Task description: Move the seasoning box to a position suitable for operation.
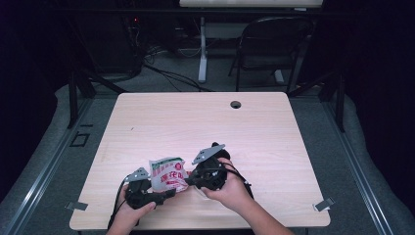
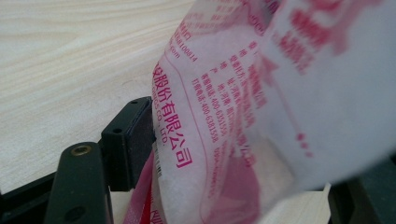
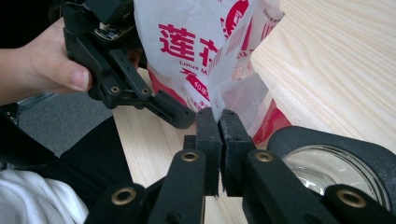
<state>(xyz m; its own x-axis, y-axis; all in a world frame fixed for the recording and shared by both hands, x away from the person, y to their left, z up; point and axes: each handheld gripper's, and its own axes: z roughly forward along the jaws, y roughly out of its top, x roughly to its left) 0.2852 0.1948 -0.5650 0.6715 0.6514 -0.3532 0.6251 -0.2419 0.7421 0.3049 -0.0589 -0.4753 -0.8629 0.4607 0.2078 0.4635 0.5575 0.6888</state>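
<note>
A white plastic bag (image 1: 169, 174) with red and green print stands on the wooden table (image 1: 205, 122) near its front edge, between both hands. My right gripper (image 3: 220, 122) is shut on a thin fold of the bag (image 3: 196, 46) at its lower edge, pads pressed together. My left gripper (image 1: 164, 194) sits at the bag's left side with its jaws wide apart. The bag (image 2: 233, 107) hangs between them, beside the left pad (image 2: 128, 140), not squeezed. In the right gripper view one of the left gripper's fingers (image 3: 170, 112) reaches under the bag.
The bag and both hands are close to the table's near edge. A round cable hole (image 1: 235, 104) lies at the far side of the tabletop. A folding chair (image 1: 269, 44) and a desk leg stand beyond the table. Metal clips (image 1: 323, 204) sit at the front corners.
</note>
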